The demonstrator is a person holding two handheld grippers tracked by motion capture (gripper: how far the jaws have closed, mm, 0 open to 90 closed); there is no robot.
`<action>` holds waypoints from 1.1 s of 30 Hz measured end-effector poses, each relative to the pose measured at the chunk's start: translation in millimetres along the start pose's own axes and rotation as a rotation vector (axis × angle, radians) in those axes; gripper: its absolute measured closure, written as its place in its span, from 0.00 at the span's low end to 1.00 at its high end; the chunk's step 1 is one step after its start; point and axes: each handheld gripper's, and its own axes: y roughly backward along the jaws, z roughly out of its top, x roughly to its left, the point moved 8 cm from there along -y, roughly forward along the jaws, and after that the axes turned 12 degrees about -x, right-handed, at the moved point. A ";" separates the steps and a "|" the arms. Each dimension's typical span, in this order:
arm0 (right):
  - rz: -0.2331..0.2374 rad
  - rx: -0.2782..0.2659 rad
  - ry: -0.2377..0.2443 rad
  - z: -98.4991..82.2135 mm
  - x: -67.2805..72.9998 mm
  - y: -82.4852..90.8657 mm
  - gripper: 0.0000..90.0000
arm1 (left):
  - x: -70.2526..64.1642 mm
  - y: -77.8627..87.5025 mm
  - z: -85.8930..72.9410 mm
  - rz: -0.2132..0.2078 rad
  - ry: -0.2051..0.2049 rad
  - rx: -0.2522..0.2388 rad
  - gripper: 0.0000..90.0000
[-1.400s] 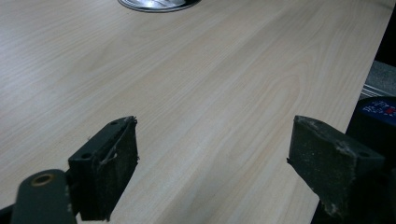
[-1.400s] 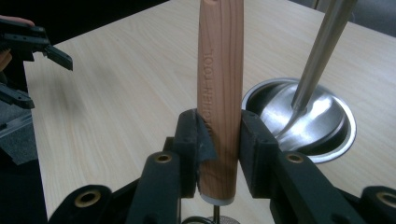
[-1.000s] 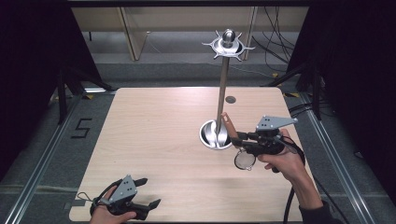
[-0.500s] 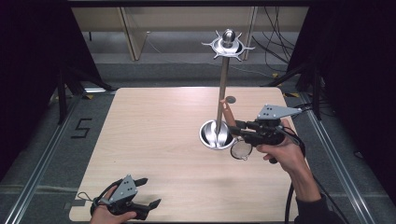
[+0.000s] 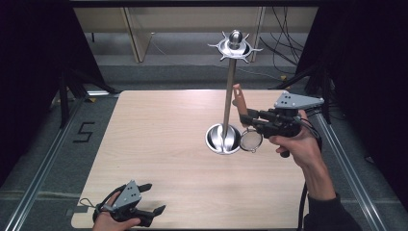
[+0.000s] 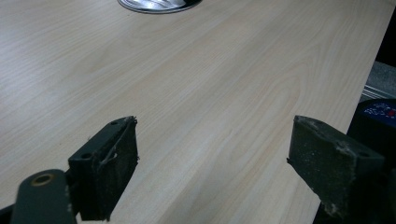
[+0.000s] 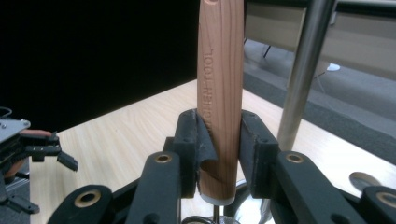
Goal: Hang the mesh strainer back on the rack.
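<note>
A small strainer with a round mesh head (image 5: pixel 251 140) and a wooden handle (image 5: pixel 239 98) hangs off the table, handle pointing up. My right gripper (image 5: pixel 246 118) is shut on that handle, just right of the metal stand's pole (image 5: pixel 229 91). In the right gripper view the jaws clamp the handle (image 7: pixel 219 93) near its lower end, with the pole (image 7: pixel 303 70) close on the right. The stand has a round shiny base (image 5: pixel 222 139) and a ring of hooks at the top (image 5: pixel 235 44). My left gripper (image 5: pixel 155 198) rests open near the table's front left edge, nothing between its pads (image 6: pixel 107 172).
The light wooden table (image 5: pixel 159 134) lies bare between the two grippers. A rim of the stand's base (image 6: pixel 159 3) shows far ahead in the left gripper view. Dark floor, metal rails and cables surround the table; a shelf unit stands behind it.
My right gripper has risen with the strainer and moved slightly toward the pole, so the mesh head has lifted beside the base. The left gripper has stayed where it was.
</note>
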 end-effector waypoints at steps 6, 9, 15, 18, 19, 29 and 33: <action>-0.020 -0.022 -0.005 13.8 -3.7 3.4 0.79 | 1.6 0.0 0.8 -0.009 -0.030 -0.001 0.17; -0.017 -0.055 0.003 23.8 -7.6 3.5 0.79 | 1.2 0.0 0.6 -0.011 -0.025 0.002 0.17; -0.034 -0.062 -0.001 33.5 -11.3 4.7 0.79 | 1.6 -0.7 0.8 -0.008 -0.027 -0.007 0.17; -0.043 -0.071 0.005 37.6 -13.6 5.7 0.79 | 0.8 -0.8 0.7 -0.012 -0.020 -0.006 0.17; -0.043 -0.071 0.005 37.6 -13.6 5.7 0.79 | 0.8 -0.8 0.7 -0.012 -0.020 -0.006 0.17; -0.060 -0.091 -0.003 51.0 -22.5 9.1 0.79 | 0.2 -0.6 0.5 -0.016 -0.020 0.000 0.17; -0.070 -0.094 -0.014 51.6 -27.6 5.7 0.79 | 0.2 -0.8 0.4 -0.015 -0.018 -0.002 0.17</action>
